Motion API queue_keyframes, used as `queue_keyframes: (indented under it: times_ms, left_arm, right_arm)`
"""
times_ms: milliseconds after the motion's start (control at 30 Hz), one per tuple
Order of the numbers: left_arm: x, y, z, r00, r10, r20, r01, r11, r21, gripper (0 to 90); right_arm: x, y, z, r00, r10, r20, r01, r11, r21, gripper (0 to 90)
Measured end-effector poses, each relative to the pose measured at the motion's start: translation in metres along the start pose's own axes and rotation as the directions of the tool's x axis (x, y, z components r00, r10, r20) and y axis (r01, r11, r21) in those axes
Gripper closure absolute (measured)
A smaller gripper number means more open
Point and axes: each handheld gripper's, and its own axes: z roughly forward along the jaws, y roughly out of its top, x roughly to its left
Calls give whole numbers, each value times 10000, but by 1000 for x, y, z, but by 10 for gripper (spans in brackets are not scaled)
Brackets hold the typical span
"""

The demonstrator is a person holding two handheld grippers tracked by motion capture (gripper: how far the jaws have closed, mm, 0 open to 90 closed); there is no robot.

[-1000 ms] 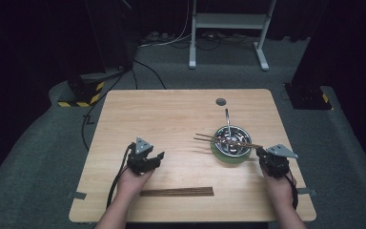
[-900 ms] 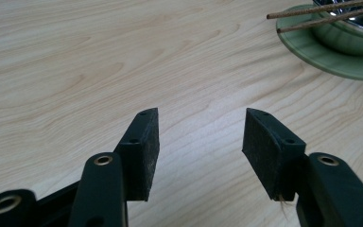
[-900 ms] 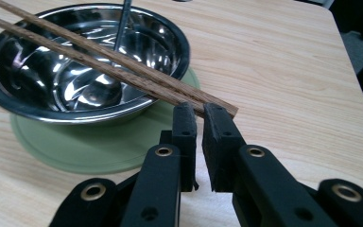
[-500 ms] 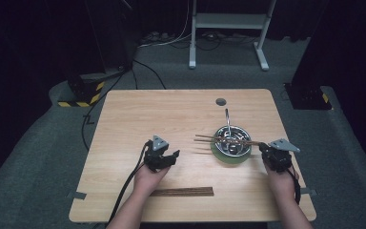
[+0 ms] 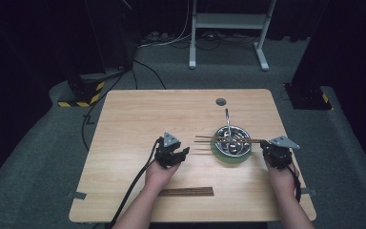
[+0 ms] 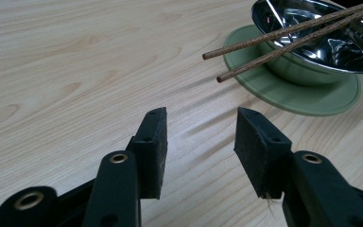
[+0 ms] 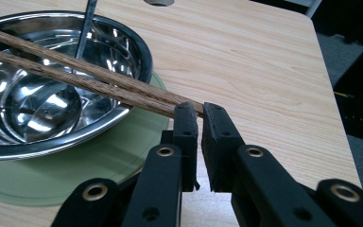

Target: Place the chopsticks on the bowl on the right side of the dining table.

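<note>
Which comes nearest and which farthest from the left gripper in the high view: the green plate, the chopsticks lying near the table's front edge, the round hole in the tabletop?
1. Chopsticks lying near the front edge: just below the left gripper.
2. Green plate: to its right, under the steel bowl.
3. Round hole: far side, up and right.

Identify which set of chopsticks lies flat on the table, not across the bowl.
The chopsticks at the table's near edge, between the forearms, lie flat. The other pair rests across the steel bowl, gripped by the right tongs.

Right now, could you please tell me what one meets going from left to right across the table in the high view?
Left gripper → tips of the pair of chopsticks → steel bowl on its green plate → right gripper.
</note>
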Motion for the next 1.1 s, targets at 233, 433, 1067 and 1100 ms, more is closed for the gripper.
queue_keyframes:
  times_ms: [233,433,1067,1100]
  left_arm:
    - [-6,-3,11,10000,74,-14,-74,10000,55,552]
    - [-11,-6,18,9999,146,44,-147,9999,63,569]
    - [-18,-6,28,9999,121,49,-120,9999,-26,739]
    - [-19,-6,29,10000,66,13,-66,10000,-38,748]
  right_arm:
    - [-4,-1,6,10000,-34,37,34,10000,54,846]
    - [-6,-2,4,10000,-7,67,7,10000,23,841]
    - [8,-11,-1,9977,-310,595,356,9963,-778,826]
    - [8,-13,0,9977,-325,590,367,9967,-720,826]
